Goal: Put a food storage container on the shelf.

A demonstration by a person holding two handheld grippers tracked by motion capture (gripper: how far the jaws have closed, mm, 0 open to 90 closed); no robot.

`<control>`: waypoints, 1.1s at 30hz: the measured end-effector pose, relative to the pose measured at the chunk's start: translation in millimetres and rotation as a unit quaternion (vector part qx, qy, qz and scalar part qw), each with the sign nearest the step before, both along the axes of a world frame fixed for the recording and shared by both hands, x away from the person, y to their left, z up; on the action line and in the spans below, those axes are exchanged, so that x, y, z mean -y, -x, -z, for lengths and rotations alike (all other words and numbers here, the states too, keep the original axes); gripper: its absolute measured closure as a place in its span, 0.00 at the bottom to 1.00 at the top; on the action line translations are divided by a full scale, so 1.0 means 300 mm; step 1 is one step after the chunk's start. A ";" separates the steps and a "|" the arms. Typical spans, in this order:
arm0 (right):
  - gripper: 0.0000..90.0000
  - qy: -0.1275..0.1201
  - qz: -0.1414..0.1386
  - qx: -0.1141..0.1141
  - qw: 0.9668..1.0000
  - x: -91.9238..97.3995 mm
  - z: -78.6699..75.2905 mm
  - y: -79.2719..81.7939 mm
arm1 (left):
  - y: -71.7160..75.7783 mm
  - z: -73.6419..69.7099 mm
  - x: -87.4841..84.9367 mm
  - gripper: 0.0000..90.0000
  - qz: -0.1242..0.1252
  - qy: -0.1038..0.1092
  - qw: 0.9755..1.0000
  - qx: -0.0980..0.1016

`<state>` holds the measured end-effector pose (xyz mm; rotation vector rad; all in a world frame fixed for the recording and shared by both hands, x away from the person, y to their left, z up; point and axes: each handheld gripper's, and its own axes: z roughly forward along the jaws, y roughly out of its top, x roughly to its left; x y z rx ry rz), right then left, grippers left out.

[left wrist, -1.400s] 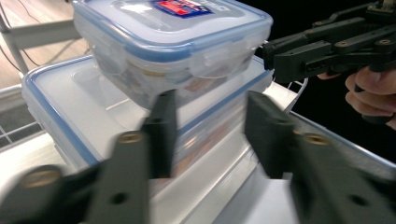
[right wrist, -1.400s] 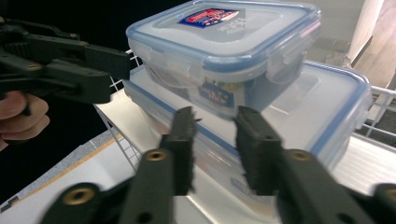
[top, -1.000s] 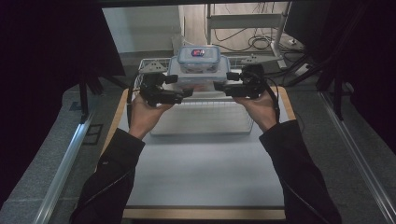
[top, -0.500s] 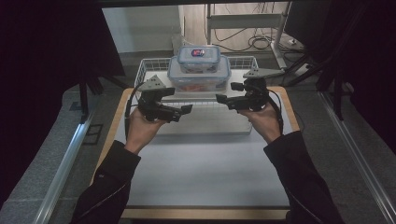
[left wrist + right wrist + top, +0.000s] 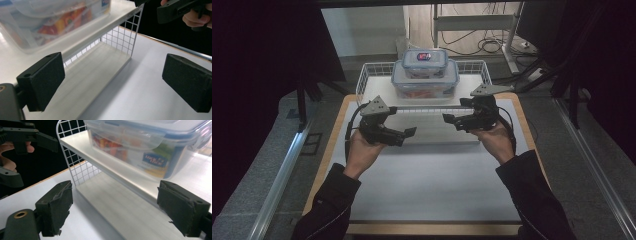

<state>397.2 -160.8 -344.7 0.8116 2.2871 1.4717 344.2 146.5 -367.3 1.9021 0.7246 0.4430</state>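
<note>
Stacked containers [image 5: 425, 75] sit on the rack's top shelf [image 5: 377, 90], beyond both claws. Left gripper [image 5: 404, 134] and right gripper [image 5: 449, 119] have just been opening, nothing between the jaws. Likely rigid, smooth plastic, moderately heavy with food; grip the large tub's short ends under the lid rim.

I see a wire shelf [image 5: 373, 75] at the far end of the desk [image 5: 432, 180]. On its top board sits a large container [image 5: 424, 84], with a small container [image 5: 424, 61] stacked on it.
</note>
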 end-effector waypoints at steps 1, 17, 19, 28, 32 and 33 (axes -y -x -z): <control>0.14 0.000 -0.002 -0.001 1.000 0.000 0.004 0.004 | 0.003 0.005 0.000 0.04 -0.001 -0.001 1.000 0.000; 0.07 0.025 -0.023 0.000 0.999 -0.009 0.105 0.073 | 0.069 0.154 -0.006 0.04 0.005 0.011 1.000 -0.024; 0.06 0.028 -0.023 -0.003 0.999 -0.003 0.125 0.078 | 0.079 0.178 -0.007 0.04 0.004 0.015 1.000 -0.026; 0.01 0.041 -0.025 -0.016 0.999 0.023 0.198 0.110 | 0.122 0.239 -0.020 0.04 -0.009 -0.003 1.000 -0.014; 0.00 0.044 -0.025 -0.016 0.999 0.033 0.219 0.133 | 0.153 0.268 -0.021 0.03 -0.012 -0.012 1.000 -0.016; 0.00 0.045 -0.024 -0.016 0.999 0.035 0.225 0.143 | 0.160 0.274 -0.021 0.03 -0.013 -0.016 1.000 -0.017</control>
